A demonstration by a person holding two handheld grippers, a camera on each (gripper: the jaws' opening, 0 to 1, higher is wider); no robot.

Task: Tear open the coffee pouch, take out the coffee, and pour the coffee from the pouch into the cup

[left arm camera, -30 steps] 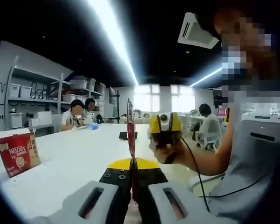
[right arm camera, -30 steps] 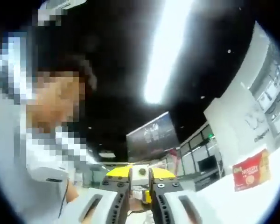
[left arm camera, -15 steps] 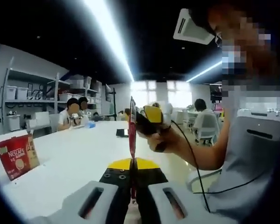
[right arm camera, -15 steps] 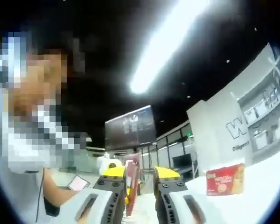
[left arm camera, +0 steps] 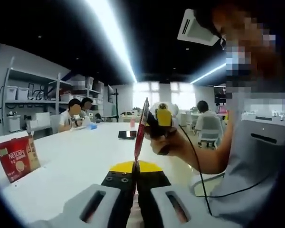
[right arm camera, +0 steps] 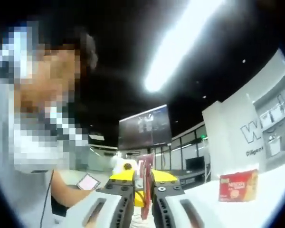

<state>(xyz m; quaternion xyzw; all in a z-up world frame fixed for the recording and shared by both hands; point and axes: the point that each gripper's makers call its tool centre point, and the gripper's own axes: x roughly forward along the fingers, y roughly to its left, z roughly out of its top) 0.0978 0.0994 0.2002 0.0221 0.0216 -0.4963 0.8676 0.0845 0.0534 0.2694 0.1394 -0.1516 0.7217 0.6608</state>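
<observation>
The left claw [left arm camera: 135, 172] and the right claw [right arm camera: 143, 183] both pinch the thin red foil coffee pouch [left arm camera: 141, 127] held up over the white surface [left arm camera: 80, 161], and an uneven tear could scatter coffee across it.

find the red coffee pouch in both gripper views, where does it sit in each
Left gripper view: the coffee pouch rises edge-on from the shut jaws of the left gripper at centre, its top meeting the right gripper.
Right gripper view: the pouch stands between the jaws of the right gripper, low centre.
Shared landmark: the red Nescafe box on the white table.
</observation>
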